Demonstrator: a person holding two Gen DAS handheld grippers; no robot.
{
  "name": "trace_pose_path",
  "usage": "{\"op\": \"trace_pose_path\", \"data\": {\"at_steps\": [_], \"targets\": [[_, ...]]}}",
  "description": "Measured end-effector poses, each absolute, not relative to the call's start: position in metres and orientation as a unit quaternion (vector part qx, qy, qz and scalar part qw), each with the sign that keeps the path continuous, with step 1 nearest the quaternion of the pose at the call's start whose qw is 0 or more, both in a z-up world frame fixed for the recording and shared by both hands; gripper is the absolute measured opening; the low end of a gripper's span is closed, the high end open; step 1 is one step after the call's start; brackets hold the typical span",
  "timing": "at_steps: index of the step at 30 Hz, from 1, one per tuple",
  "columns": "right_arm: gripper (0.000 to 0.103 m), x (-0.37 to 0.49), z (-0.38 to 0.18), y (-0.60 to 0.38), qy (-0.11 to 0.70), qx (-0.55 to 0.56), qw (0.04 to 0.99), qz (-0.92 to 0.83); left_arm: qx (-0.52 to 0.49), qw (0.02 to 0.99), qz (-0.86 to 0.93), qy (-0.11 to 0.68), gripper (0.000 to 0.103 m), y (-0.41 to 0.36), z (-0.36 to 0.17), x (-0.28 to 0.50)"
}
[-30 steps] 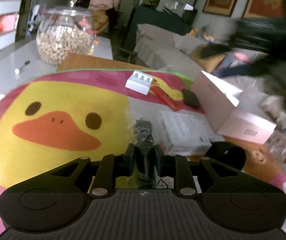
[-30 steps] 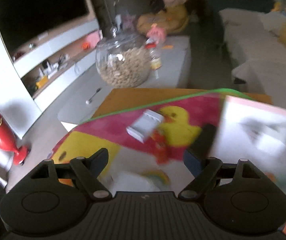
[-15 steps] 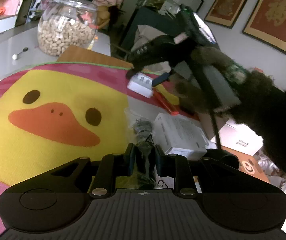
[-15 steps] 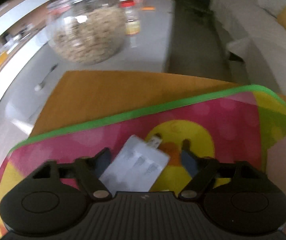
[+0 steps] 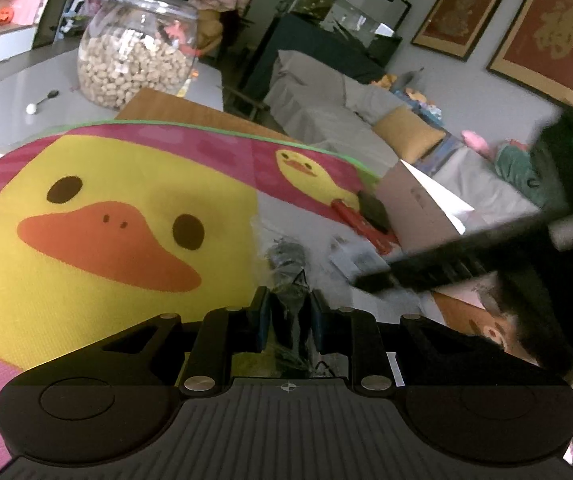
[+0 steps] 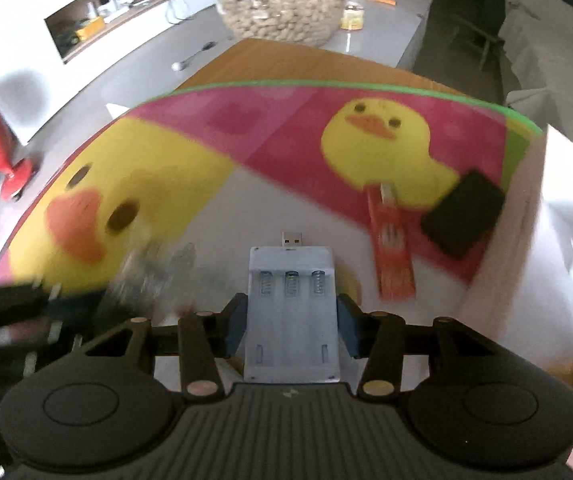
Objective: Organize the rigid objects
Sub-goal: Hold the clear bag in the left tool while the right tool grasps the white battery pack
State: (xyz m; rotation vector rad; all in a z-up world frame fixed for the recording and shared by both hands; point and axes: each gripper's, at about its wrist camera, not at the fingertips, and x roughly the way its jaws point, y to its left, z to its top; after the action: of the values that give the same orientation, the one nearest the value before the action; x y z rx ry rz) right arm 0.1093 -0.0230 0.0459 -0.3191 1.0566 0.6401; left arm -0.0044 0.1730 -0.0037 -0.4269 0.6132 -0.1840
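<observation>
In the left wrist view my left gripper point(image 5: 289, 308) is shut on a clear plastic bag point(image 5: 286, 260) with something dark inside, low over the duck mat point(image 5: 106, 184). In the right wrist view a white battery charger point(image 6: 291, 276) with three empty slots and a USB plug sits between the fingers of my right gripper point(image 6: 292, 312). Its jaws are closing, and the pads press on both long sides of the charger. A red packet point(image 6: 390, 248) and a flat black pad point(image 6: 462, 216) lie on the mat beyond it.
A big glass jar of peanuts point(image 5: 134, 64) stands on the grey table behind the mat, with a spoon point(image 5: 42, 100) near it. An open pale box point(image 5: 418, 208) sits at the mat's right edge. A dark blurred tool point(image 5: 466, 252) crosses the right side.
My right gripper came down over the charger, closed on it and carried it off the small duck toward the mat's near side. The left gripper stayed shut on the bag.
</observation>
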Motion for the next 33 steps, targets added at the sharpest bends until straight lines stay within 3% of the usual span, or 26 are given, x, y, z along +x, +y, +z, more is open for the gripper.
{"op": "trace_pose_path", "data": {"at_steps": [4, 6, 8, 15, 17, 21, 29, 33], "targets": [[0.050, 0.084, 0.042, -0.043, 0.471, -0.169, 0.810, 0.304, -0.186, 0.931, -0.089, 0.301, 0.024, 0.165, -0.001, -0.005], [0.062, 0.072, 0.043, -0.055, 0.458, -0.179, 0.819, 0.296, -0.185, 0.929, -0.100, 0.306, 0.024, 0.160, -0.001, -0.006], [0.066, 0.059, 0.046, -0.068, 0.442, -0.190, 0.828, 0.289, -0.183, 0.926, -0.113, 0.310, 0.024, 0.151, -0.001, -0.006], [0.068, 0.013, 0.057, -0.101, 0.362, -0.299, 0.859, 0.203, -0.168, 0.921, -0.147, 0.319, 0.024, 0.124, -0.001, -0.014], [0.068, 0.005, 0.068, -0.107, 0.353, -0.279, 0.868, 0.209, -0.167, 0.922, -0.143, 0.320, 0.024, 0.124, 0.000, -0.017], [0.081, -0.013, 0.090, -0.102, 0.368, -0.205, 0.846, 0.327, -0.162, 0.926, -0.116, 0.320, 0.024, 0.139, 0.002, -0.022], [0.081, -0.027, 0.050, -0.041, 0.328, -0.348, 0.797, 0.369, -0.113, 0.925, -0.129, 0.338, 0.024, 0.149, 0.009, -0.029], [0.082, 0.000, 0.041, -0.037, 0.371, -0.311, 0.792, 0.373, -0.104, 0.921, -0.140, 0.349, 0.024, 0.142, 0.011, -0.022]]}}
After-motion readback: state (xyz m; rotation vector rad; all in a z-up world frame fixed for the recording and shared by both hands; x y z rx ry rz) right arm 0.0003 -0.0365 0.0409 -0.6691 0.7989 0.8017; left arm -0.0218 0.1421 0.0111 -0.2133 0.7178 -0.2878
